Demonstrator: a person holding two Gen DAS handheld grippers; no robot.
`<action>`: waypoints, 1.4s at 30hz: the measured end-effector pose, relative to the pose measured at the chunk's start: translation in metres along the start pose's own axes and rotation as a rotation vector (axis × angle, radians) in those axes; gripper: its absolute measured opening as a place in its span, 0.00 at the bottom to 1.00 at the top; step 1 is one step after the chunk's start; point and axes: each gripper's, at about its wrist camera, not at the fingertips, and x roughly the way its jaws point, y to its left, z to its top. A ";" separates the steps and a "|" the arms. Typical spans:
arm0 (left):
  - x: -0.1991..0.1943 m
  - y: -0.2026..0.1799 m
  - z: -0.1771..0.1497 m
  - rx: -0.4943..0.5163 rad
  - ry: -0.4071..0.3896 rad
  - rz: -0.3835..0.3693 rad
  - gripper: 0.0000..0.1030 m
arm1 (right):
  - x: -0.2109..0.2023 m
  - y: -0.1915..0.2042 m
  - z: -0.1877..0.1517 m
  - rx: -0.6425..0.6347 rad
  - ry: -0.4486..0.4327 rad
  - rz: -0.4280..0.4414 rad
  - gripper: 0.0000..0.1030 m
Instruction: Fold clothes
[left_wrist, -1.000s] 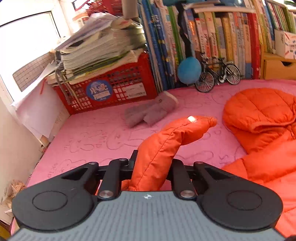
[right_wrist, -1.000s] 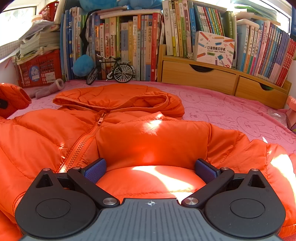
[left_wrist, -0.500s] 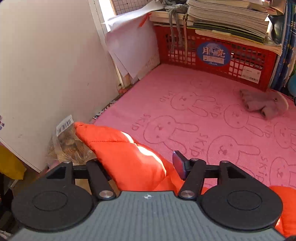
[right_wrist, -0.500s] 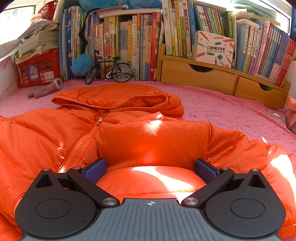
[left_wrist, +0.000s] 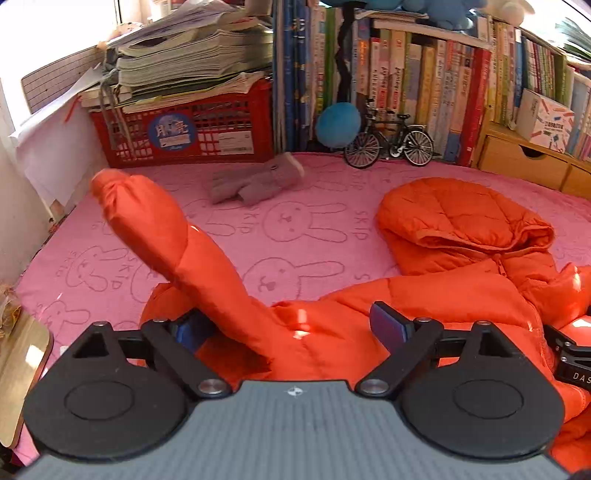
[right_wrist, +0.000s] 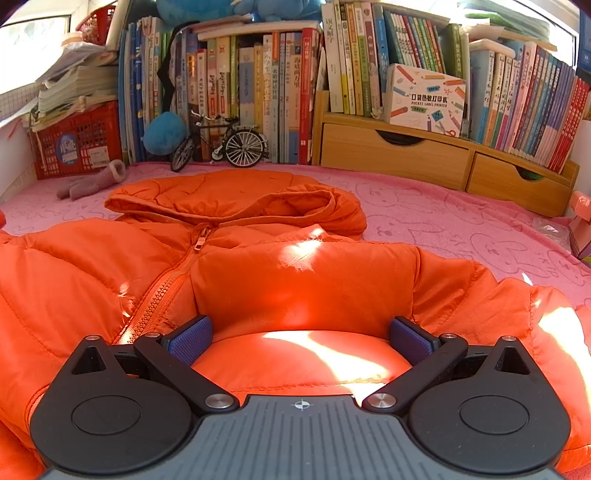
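At left we see our left gripper (left_wrist: 291, 325) spread wide around the orange puffer jacket's sleeve (left_wrist: 177, 243) rising toward upper left, while our right gripper (right_wrist: 301, 334) gapes wide over the orange puffer jacket (right_wrist: 303, 280) on the pink blanket (right_wrist: 443, 225).

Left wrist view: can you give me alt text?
An open left tool straddles the orange jacket, whose sleeve sticks up over a pink bunny-print cover. Behind lie grey gloves, a red crate, a model bicycle and books.
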 end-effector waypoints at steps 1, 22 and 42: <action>0.006 -0.008 0.000 0.014 0.004 -0.004 0.97 | -0.001 0.000 0.000 -0.002 -0.003 -0.001 1.00; 0.021 -0.006 -0.016 0.018 -0.050 0.217 0.99 | -0.012 -0.016 -0.003 0.056 -0.029 0.069 1.00; -0.072 0.006 -0.037 -0.002 -0.179 -0.094 0.98 | -0.005 -0.018 -0.003 0.084 0.001 0.083 1.00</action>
